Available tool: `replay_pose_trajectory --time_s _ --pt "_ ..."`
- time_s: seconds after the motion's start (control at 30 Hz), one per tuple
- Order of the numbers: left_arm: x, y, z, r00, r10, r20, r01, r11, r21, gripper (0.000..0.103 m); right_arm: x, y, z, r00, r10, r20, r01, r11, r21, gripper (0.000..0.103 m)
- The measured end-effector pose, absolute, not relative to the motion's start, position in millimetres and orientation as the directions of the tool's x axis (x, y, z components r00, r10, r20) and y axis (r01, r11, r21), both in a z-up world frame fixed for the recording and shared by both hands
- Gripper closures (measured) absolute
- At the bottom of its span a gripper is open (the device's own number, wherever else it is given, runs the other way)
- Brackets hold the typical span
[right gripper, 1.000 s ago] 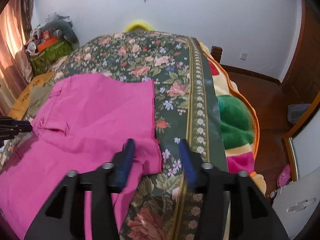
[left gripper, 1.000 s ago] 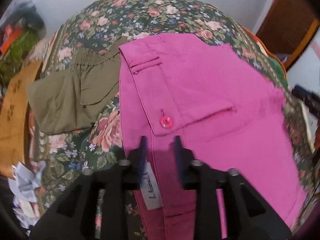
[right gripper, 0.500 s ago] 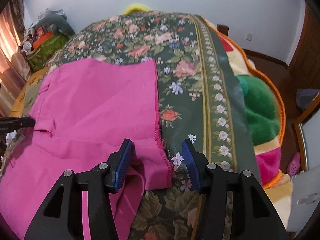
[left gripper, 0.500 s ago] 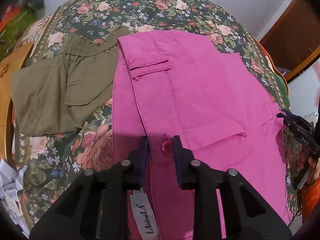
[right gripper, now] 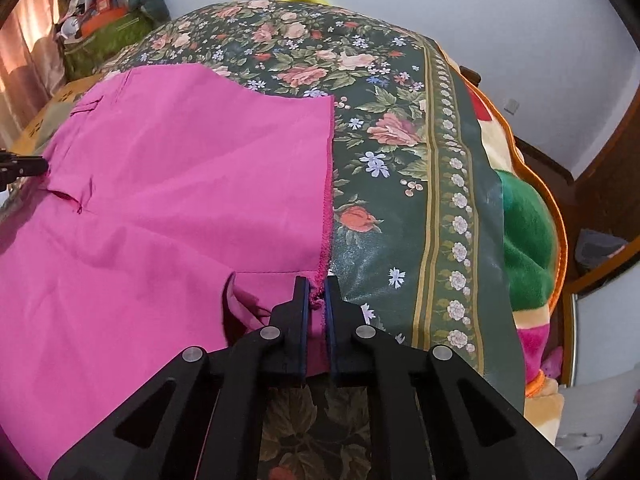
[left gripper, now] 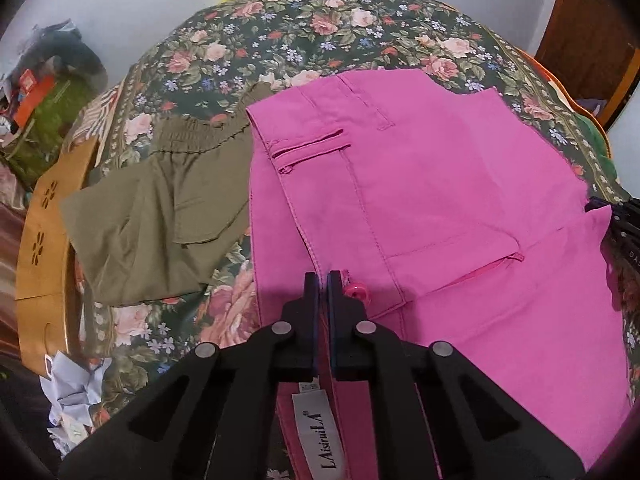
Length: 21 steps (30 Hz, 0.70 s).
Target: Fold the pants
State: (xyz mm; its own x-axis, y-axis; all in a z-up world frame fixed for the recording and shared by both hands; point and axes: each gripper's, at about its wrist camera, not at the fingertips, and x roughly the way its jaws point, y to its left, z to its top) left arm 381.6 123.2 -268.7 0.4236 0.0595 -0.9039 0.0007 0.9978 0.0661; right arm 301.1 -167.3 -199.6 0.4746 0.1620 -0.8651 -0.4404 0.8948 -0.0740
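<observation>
On the floral bedspread (left gripper: 280,36) lie the pink pants (left gripper: 420,184), spread flat with the back side up, and they fill the middle and the right part of the left wrist view. The left gripper (left gripper: 323,280) is clenched on the waistband at the near edge of the pants, its two fingers pressed together on the cloth just left of the pink button (left gripper: 357,292). A white brand label (left gripper: 320,436) hangs under this gripper, inside the waistband. A back pocket (left gripper: 440,248) with a slit opening lies just beyond the button, to the right. To the left of the pants, touching their left edge, lies a folded olive-green garment (left gripper: 160,208) with an elastic waist. Farther left stands a wooden piece with flower cutouts (left gripper: 44,220), and near it some crumpled white paper (left gripper: 72,396). In the right wrist view the right gripper (right gripper: 316,292) is clenched on the frayed hem (right gripper: 329,200) of one leg, at the near right corner of the pants, and the cloth bunches between its fingers. The bedspread border (right gripper: 448,184) runs along the right side, and beyond it shows a green and orange blanket (right gripper: 528,236).
</observation>
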Motion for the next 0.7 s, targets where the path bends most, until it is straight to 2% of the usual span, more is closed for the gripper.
replay_pose_trajectory --time_s 0.3,0.4,0.57,0.63,0.7 --pt "382.7 130.2 -279.6 0.406 0.045 -0.913 -0.021 0.999 0.040 0.096 300.1 -161.8 -202.8 0.480 0.134 -0.867 -0.436 0.894 -0.103 0.097" --pt "381.0 136.6 -274.1 0.407 0.028 -0.913 -0.028 0.999 0.018 0.089 300.3 -162.9 -199.8 0.472 0.146 -0.869 -0.438 0.895 -0.088 0.097" --pt "375.9 152.5 -256.2 0.429 0.021 -0.903 -0.071 0.997 -0.010 0.087 302.7 -171.8 -183.5 0.468 0.170 -0.867 -0.402 0.915 -0.037 0.094" --pt "374.8 158.2 -243.4 0.461 0.033 -0.887 -0.080 0.997 -0.004 0.078 301.9 -175.1 -169.8 0.504 0.168 -0.847 -0.377 0.925 -0.040 0.087" --pt "374.2 163.1 -229.3 0.503 0.059 -0.862 -0.096 0.995 0.013 0.060 301.4 -177.1 -154.1 0.536 0.193 -0.822 -0.372 0.928 -0.026 0.074"
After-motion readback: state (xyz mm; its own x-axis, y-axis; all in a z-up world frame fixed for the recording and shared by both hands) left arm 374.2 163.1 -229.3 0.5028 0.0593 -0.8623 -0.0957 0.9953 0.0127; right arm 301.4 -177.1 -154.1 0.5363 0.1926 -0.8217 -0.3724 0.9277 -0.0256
